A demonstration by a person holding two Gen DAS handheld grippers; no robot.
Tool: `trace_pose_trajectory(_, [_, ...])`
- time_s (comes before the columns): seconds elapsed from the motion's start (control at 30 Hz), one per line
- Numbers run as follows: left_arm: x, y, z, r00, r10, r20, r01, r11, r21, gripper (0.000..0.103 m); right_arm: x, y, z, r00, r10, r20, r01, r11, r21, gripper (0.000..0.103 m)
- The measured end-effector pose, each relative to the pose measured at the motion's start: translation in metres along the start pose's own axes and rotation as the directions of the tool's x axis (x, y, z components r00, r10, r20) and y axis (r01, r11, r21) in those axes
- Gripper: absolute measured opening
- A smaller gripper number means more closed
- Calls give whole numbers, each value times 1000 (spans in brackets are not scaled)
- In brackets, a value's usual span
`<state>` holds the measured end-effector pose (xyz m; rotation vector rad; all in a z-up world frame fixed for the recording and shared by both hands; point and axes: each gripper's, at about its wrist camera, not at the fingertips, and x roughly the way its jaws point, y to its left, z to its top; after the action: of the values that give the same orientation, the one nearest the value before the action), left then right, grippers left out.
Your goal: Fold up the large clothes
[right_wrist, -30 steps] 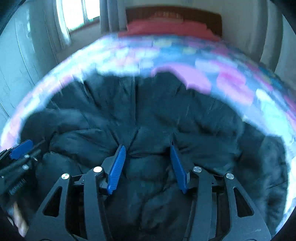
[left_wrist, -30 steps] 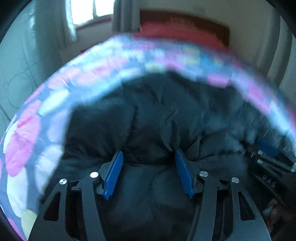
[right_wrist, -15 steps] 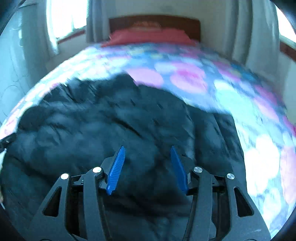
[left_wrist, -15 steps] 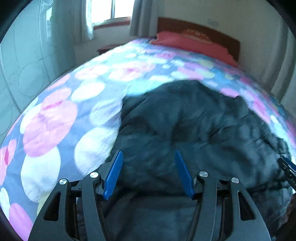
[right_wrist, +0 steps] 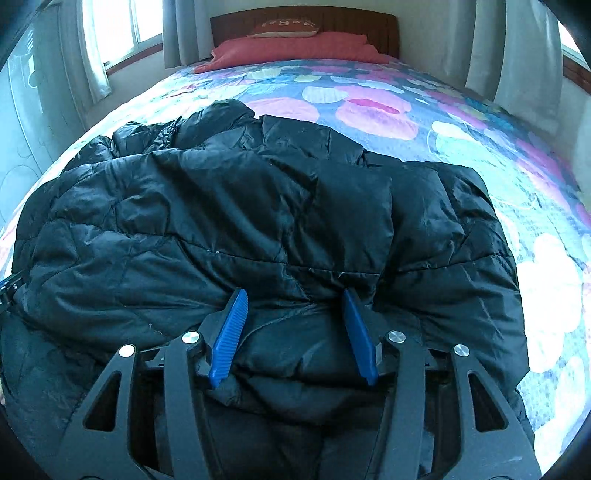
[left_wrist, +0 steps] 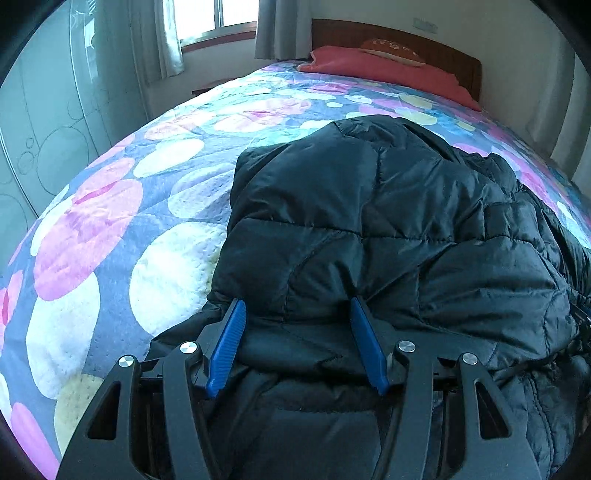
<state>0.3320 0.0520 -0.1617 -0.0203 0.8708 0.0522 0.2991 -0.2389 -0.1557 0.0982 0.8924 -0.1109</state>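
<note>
A large black quilted puffer jacket [left_wrist: 388,229] lies bunched and partly folded on the bed; it also fills the right wrist view [right_wrist: 258,221]. My left gripper [left_wrist: 295,310] is open, its blue fingers spread over the jacket's near left edge with padded fabric bulging between them. My right gripper [right_wrist: 291,299] is open too, fingers spread over the jacket's near edge further right. Neither pinches the fabric. The tip of the right gripper [left_wrist: 583,321] peeks in at the left wrist view's right edge, and the left one [right_wrist: 7,288] at the right wrist view's left edge.
The bed has a quilt with pink, white and blue circles [left_wrist: 110,229], also seen in the right wrist view [right_wrist: 498,147]. A red pillow [left_wrist: 373,70] and wooden headboard [right_wrist: 303,18] are at the far end. Window and curtains [left_wrist: 207,22] stand left, curtains [right_wrist: 517,48] right.
Both grippers pulled back toward me and lifted; the jacket's upper part now lies folded toward the near edge. The views went from blurred to steady. Both stayed open.
</note>
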Motion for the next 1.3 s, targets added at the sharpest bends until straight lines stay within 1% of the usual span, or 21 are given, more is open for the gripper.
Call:
trace_pose_trajectory(0.2, [-22, -4, -3, 1000, 19, 22, -19, 1000, 24, 58, -12, 4, 1, 999, -30, 23, 31, 999, -14, 55])
trace_pose_trajectory(0.27, [-30, 0, -5, 1000, 12, 24, -13, 1000, 19, 58, -19, 3, 0, 999, -38, 33, 38, 999, -7, 62])
trace_pose_trajectory(0.3, [-35, 2, -7, 1000, 9, 25, -9, 1000, 10, 58, -23, 3, -1, 998, -41, 39, 41, 999, 0, 63])
trace_pose_trajectory(0.5, [-56, 15, -16, 1000, -4, 27, 5, 1000, -29, 58, -48, 1, -9, 998, -31, 55, 29, 999, 28, 63])
trace_pose_trajectory(0.67, [-84, 31, -38, 1000, -20, 24, 21, 998, -63, 58, -72, -3, -23, 998, -29, 55, 27, 999, 40, 63])
trace_pose_trajectory(0.8, [-111, 46, -61, 999, -29, 28, 31, 996, -83, 59, -98, -13, -45, 997, -53, 63, 51, 998, 35, 63])
trace_pose_trajectory(0.83, [-120, 52, -70, 999, -30, 32, 33, 995, -90, 64, -106, -18, -52, 996, -57, 65, 54, 998, 40, 63])
trace_pose_trajectory(0.9, [-133, 60, -84, 999, -34, 38, 38, 994, -105, 68, -117, -27, -66, 996, -68, 61, 65, 997, 49, 64])
trace_pose_trajectory(1.0, [-150, 73, -108, 999, -34, 32, 38, 990, -135, 68, -134, -44, -88, 994, -94, 52, 91, 993, 70, 64])
trace_pose_trajectory(1.13, [-166, 89, -141, 998, -59, 0, 58, 981, -187, 68, -151, -62, -119, 991, -131, 29, 129, 989, 76, 65])
trace_pose_trajectory(1.23, [-176, 97, -160, 997, -72, -11, 68, 974, -218, 68, -165, -83, -148, 987, -159, 5, 157, 982, 106, 71])
trace_pose_trajectory(1.3, [-183, 100, -171, 997, -75, -8, 71, 971, -228, 69, -173, -94, -164, 986, -168, -7, 167, 978, 127, 71])
